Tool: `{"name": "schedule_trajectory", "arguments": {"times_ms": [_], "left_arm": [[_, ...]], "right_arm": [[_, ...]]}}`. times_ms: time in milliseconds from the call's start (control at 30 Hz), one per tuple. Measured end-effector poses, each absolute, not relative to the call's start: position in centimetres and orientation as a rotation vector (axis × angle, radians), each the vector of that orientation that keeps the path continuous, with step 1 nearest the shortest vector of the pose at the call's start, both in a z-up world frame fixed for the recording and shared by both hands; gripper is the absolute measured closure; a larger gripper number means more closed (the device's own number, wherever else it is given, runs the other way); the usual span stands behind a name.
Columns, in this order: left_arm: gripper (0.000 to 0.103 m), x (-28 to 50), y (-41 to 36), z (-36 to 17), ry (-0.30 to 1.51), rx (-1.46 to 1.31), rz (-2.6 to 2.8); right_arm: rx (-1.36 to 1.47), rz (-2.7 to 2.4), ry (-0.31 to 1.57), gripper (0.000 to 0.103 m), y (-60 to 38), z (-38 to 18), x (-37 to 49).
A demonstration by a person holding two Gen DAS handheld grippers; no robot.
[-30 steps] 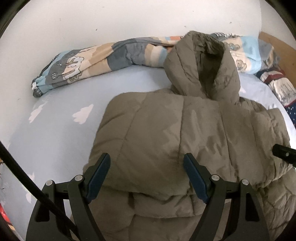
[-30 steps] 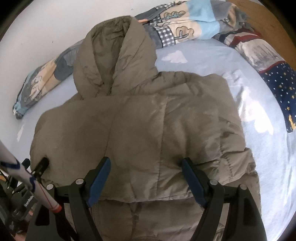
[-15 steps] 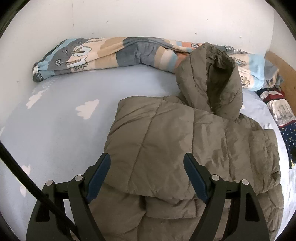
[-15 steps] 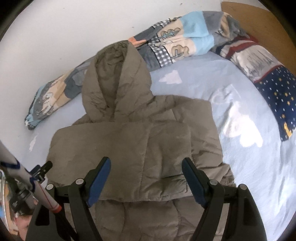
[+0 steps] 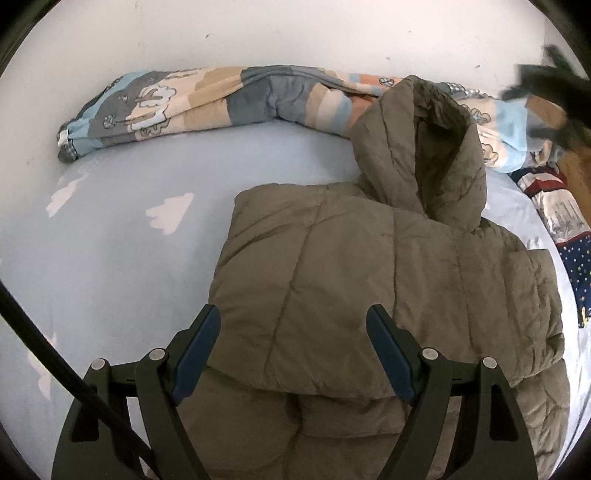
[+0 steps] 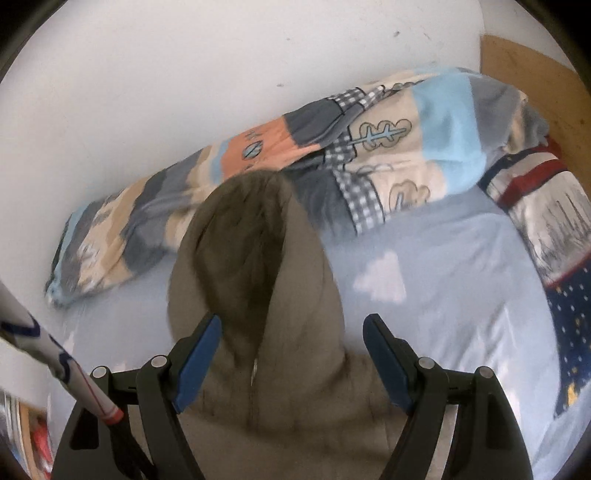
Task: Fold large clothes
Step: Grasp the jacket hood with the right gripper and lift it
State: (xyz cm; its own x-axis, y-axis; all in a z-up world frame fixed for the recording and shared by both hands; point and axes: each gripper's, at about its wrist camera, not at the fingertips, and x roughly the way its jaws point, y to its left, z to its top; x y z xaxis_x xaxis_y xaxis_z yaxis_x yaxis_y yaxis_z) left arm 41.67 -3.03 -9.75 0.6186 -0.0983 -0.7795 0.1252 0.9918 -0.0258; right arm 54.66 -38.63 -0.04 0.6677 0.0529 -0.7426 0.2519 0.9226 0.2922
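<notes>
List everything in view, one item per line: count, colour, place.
puffer jacket: one, olive-brown, folded on the bed, hood lying out toward the wall
bedsheet: one, pale blue with white clouds, covering the bed
patchwork quilt: one, grey, beige, blue and orange, bunched along the wall
second bedding piece: one, navy with stars, red and white, at the right edge
wall: white, behind the bed
left gripper: one, black with blue pads, open above the jacket
right gripper: one, same build, open above the hood

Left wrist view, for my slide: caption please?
Open left claw above a folded olive hooded jacket on a cloud-print bed sheet.
</notes>
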Motion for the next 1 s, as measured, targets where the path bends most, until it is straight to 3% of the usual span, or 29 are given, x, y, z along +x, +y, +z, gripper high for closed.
{"name": "schedule_trajectory", "arguments": {"times_ms": [333, 367, 400, 433, 467, 1000], "left_arm": [[0.023, 42.7, -2.4, -10.0, 0.883, 0.024, -0.117], [0.023, 42.8, -2.4, -10.1, 0.887, 0.023, -0.116], [0.023, 42.8, -2.4, -10.2, 0.891, 0.019, -0.121], [0.023, 42.9, -2.4, -10.2, 0.894, 0.015, -0.126], [0.023, 42.9, -2.4, -10.2, 0.895, 0.015, -0.125], [0.023, 41.0, -4.8, -6.2, 0.800, -0.048, -0.298]], "right_arm": [[0.348, -0.163, 0.877, 0.020, -39.4, -3.6, 66.6], [0.333, -0.167, 0.883, 0.028, -39.3, -3.9, 67.1], [0.296, -0.185, 0.900, 0.064, -39.0, -4.6, 67.7], [0.266, -0.196, 0.925, 0.083, -38.6, -5.4, 68.2], [0.254, -0.196, 0.944, 0.093, -38.5, -5.9, 68.3], [0.217, -0.059, 0.723, 0.094, -37.2, -1.2, 50.1]]}}
